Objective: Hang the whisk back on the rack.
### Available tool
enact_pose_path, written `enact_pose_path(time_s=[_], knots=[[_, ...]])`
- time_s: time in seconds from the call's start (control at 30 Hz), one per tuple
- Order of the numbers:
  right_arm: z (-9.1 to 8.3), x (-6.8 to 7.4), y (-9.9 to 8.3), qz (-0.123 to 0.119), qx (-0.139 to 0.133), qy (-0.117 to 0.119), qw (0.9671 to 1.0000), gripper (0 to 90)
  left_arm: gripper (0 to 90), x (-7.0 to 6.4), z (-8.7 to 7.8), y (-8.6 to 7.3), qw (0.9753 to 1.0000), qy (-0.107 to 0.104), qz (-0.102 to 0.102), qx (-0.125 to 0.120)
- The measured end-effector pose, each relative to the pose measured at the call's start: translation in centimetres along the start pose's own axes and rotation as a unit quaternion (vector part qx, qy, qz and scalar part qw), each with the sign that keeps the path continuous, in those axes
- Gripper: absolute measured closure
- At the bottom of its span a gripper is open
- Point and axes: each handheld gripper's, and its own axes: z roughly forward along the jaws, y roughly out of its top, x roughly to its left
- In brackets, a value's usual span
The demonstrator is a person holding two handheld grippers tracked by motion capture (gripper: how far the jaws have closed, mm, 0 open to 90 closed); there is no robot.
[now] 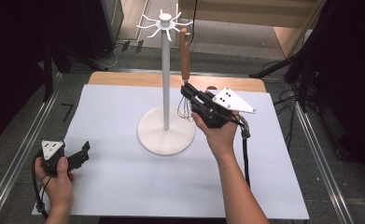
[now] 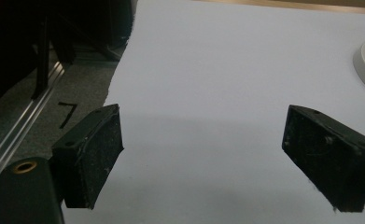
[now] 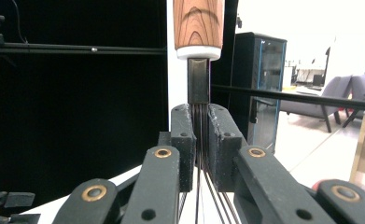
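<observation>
Right gripper (image 1: 188, 92): raised above the table beside the stand's pole, jaws clenched on the thin wires of the whisk just under its dark collar, as the right gripper view (image 3: 200, 140) shows.
Whisk (image 1: 185, 56): upright, wooden handle on top, wire loops below the jaws; the handle's top end sits at one of the white hooks, but whether it hangs from that hook I cannot tell.
Stand (image 1: 165, 84): white pole on a round white base, a ring of curved hooks at its top; it stands near the middle of the table.
Left gripper (image 1: 83, 151): held low near the table's front left corner, well apart from the stand, jaws spread wide with nothing between them; the left gripper view (image 2: 203, 154) confirms it.
Table (image 1: 124, 186): covered by a white sheet.
</observation>
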Motion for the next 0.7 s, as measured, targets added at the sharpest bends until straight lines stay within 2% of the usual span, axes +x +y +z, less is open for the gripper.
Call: enact_pose_path(time_s=[0.2,0.4,0.5,0.57,0.6,0.63,0.7], knots=[[-0.08,-0.32,0.39,0.009,0.012,-0.007,0.9999,80.9,13.2,-0.03,0.0,0.0,1.0,0.001,0.001,0.0],[-0.18,-0.63,0.48,0.033,0.026,0.006,0.9991,77.8,13.2,-0.05,0.01,0.0,1.0,0.002,0.0,0.0],[-0.12,-0.62,0.34,0.034,0.036,0.007,0.9987,76.6,13.2,-0.04,0.0,-0.01,1.0,0.001,0.0,-0.001],[-0.11,-0.62,0.29,0.034,0.04,0.01,0.9986,74.1,13.2,-0.05,0.01,0.0,1.0,0.002,0.0,0.0],[-0.1,-0.53,0.29,0.035,0.044,0.01,0.9983,68.1,13.2,-0.05,0.01,0.0,1.0,0.001,0.0,0.0],[-0.1,-0.53,0.29,0.035,0.044,0.01,0.9983,68.1,13.2,-0.05,0.01,0.0,1.0,0.001,0.0,0.001],[-0.14,-0.49,0.33,0.038,0.049,0.01,0.9981,62.4,13.2,-0.01,0.0,0.02,1.0,0.001,0.001,0.002]])
